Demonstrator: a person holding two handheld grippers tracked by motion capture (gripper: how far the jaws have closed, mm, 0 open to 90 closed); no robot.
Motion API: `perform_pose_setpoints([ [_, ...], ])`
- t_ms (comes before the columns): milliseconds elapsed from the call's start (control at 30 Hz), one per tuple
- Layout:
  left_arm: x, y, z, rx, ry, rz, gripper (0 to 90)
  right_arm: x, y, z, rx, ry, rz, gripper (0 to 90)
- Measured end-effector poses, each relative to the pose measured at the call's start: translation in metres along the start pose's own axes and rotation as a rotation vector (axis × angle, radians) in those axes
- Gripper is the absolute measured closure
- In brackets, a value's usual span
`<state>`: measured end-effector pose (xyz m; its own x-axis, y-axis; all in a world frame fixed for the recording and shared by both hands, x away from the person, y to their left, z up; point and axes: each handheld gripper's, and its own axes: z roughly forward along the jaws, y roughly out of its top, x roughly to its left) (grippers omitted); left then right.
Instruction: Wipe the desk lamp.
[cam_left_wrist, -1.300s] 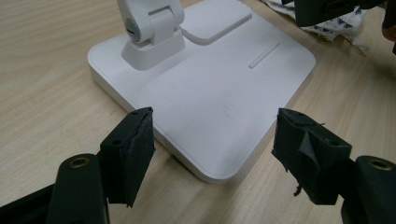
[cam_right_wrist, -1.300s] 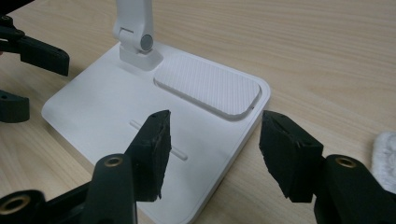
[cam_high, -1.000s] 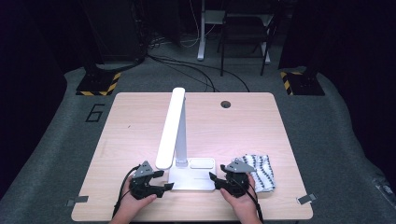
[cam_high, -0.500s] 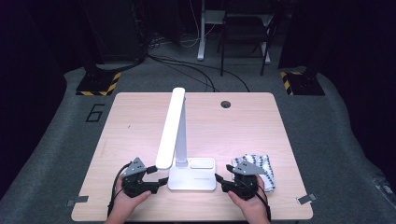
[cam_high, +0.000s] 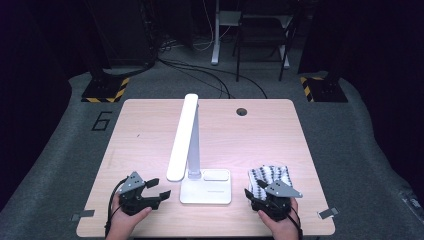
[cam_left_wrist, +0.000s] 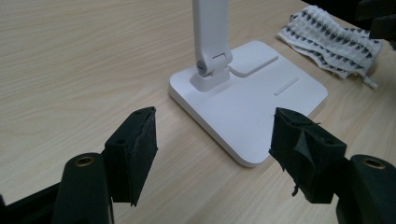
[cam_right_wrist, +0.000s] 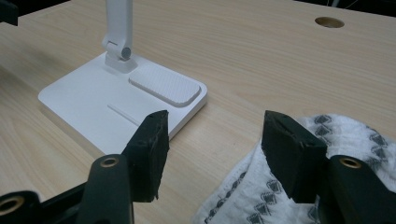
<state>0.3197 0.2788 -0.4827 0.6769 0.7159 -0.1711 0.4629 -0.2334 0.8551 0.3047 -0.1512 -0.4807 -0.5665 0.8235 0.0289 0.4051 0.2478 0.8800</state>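
Observation:
A white desk lamp stands near the front of the wooden table (cam_high: 150, 130), with a flat square base (cam_high: 206, 189) and a long arm and head (cam_high: 182, 137) leaning toward the far left. My left gripper (cam_high: 159, 188) lies just left of the base, open and holding nothing. In the left gripper view the gripper (cam_left_wrist: 215, 130) faces the base's near corner (cam_left_wrist: 252, 100). My right gripper (cam_high: 252, 192) is right of the base, also open, over the near edge of a black-and-white patterned cloth (cam_high: 270, 175). The cloth (cam_right_wrist: 345, 135) lies under that gripper's (cam_right_wrist: 215, 135) right jaw.
A round cable hole (cam_high: 242, 111) sits at the table's far edge. Tape strips (cam_high: 80, 216) mark the front corners. On the lamp base (cam_right_wrist: 116, 102) is a ribbed pad (cam_right_wrist: 166, 86). Stands with striped feet (cam_high: 106, 90) and cables are on the floor behind.
Both hands have drawn away from the lamp base, the left gripper to the left and the right gripper to the right. The lamp and cloth have not moved.

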Motion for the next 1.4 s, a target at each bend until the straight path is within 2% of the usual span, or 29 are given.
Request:
perform_pose_setpoints([
  [33,-0.001,-0.001,0.0,-0.004,0.007,-0.017,31.5,0.0,0.0,0.0,0.0,0.0,0.0,41.2],
  [67,0.001,-0.003,-0.001,0.003,0.018,-0.004,31.5,-0.001,-0.003,0.0,0.011,-0.009,-0.014,41.2],
  [167,0.003,-0.004,-0.003,0.01,0.027,0.018,31.5,-0.002,-0.005,0.001,0.02,-0.009,-0.01,41.2],
  [200,0.002,-0.005,-0.004,0.011,0.025,-0.002,31.5,-0.003,-0.006,0.001,0.025,-0.008,-0.008,41.1],
  [233,0.002,-0.005,-0.004,0.013,0.024,-0.002,31.6,-0.003,-0.007,0.001,0.029,-0.01,-0.012,41.1],
  [267,0.004,-0.006,-0.005,0.017,0.028,0.02,31.6,-0.002,-0.008,0.002,0.031,-0.002,0.003,41.1],
  [300,0.003,-0.008,-0.005,0.01,0.027,0.0,31.5,-0.003,-0.009,0.003,0.032,0.0,0.004,41.2],
  [367,0.005,-0.009,-0.006,0.01,0.024,0.017,31.5,-0.003,-0.012,0.005,0.041,0.013,0.011,41.2],
  [400,0.004,-0.01,-0.006,0.005,0.022,-0.01,31.5,-0.003,-0.013,0.007,0.045,0.013,0.02,41.2],
  [433,0.006,-0.01,-0.006,0.005,0.027,0.015,31.6,-0.004,-0.014,0.008,0.048,0.02,0.021,41.2],
  [467,0.005,-0.011,-0.006,0.001,0.026,-0.007,31.5,-0.004,-0.015,0.008,0.05,0.022,0.031,41.2],
  [600,0.009,-0.012,-0.005,-0.008,0.041,-0.004,31.5,-0.004,-0.02,0.012,0.066,0.008,0.03,41.2],
  [633,0.011,-0.012,-0.006,0.008,0.036,-0.009,31.5,-0.004,-0.02,0.012,0.066,0.008,0.03,41.2],
  [800,0.022,-0.015,-0.006,0.022,0.062,-0.003,31.5,-0.003,-0.023,0.018,0.094,-0.004,0.02,41.2],
  [867,0.025,-0.017,-0.004,0.022,0.076,-0.022,31.5,-0.003,-0.024,0.021,0.101,0.0,0.022,41.2],
  [1033,0.029,-0.018,-0.003,0.052,0.091,-0.02,31.6,-0.002,-0.025,0.025,0.117,-0.002,0.02,41.2],
  [1100,0.028,-0.019,-0.001,0.042,0.095,-0.022,31.6,0.0,-0.025,0.026,0.116,-0.01,0.01,41.1],
  [1133,0.028,-0.018,-0.001,0.053,0.09,-0.02,31.7,0.002,-0.024,0.027,0.109,-0.02,-0.012,41.1],
  [1300,0.028,-0.019,0.0,0.062,0.094,-0.018,32.1,0.002,-0.024,0.026,0.098,-0.027,-0.017,41.1],
  [1400,0.029,-0.02,0.002,0.072,0.09,-0.027,32.1,0.0,-0.024,0.025,0.095,-0.028,0.0,40.9],
])
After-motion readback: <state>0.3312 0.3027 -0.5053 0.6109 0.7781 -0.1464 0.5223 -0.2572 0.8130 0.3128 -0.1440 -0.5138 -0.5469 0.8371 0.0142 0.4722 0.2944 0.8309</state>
